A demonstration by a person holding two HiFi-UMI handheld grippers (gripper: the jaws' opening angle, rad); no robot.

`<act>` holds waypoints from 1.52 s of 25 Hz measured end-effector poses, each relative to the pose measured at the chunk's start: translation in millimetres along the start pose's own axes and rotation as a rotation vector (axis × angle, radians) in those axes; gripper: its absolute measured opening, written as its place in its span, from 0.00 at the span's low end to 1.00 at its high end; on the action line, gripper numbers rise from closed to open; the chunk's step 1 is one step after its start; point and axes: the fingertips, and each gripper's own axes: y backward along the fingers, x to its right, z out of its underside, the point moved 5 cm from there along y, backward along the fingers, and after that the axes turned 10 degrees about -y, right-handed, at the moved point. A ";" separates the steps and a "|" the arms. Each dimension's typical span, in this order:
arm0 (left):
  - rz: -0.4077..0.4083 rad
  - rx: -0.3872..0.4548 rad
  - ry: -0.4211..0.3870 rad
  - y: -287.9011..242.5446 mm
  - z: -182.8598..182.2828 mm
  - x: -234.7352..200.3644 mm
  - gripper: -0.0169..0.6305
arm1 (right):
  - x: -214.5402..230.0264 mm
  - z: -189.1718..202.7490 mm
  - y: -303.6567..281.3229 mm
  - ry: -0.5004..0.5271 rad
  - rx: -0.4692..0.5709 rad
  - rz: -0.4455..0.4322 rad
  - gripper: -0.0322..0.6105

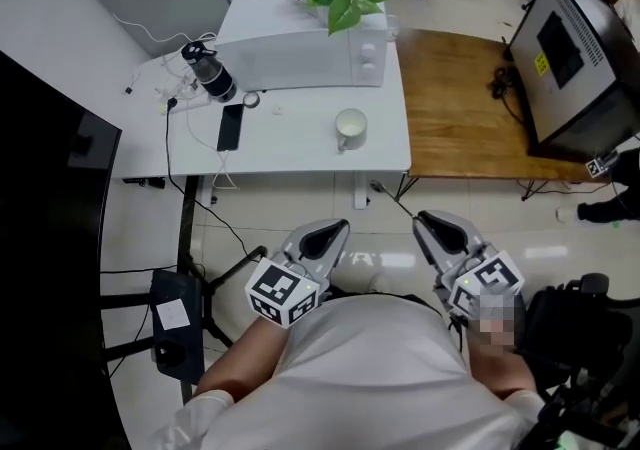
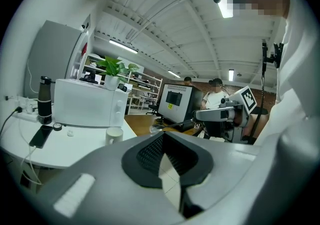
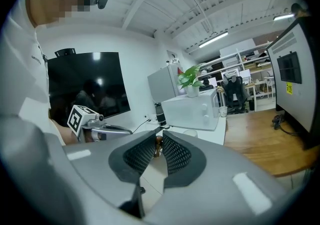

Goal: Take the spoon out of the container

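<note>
Right gripper pinches the spoon between narrow jaws, close to the person's body. I judge the spoon is already out of the white mug, which stands well apart on the table. Left gripper is closed on nothing, probably only waiting.

White mug upright on white table, spoon held mid-air, well apart

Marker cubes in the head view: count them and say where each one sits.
2. One marker cube sits on the left claw, low and left of centre. The second marker cube sits on the right claw, low right. Neither is hidden.
</note>
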 end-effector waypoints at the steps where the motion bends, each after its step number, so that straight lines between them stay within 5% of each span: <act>1: 0.007 0.002 -0.003 1.1 -2.7 -3.4 0.03 | -2.7 -1.5 -3.0 -0.004 0.002 0.004 0.13; 19: 0.125 -0.019 0.003 26.9 -0.4 -46.2 0.03 | -44.5 1.3 -47.8 -0.030 0.021 0.084 0.13; 38: 0.123 -0.023 0.011 37.2 5.7 -51.2 0.03 | -53.1 9.9 -54.3 -0.009 -0.025 0.087 0.13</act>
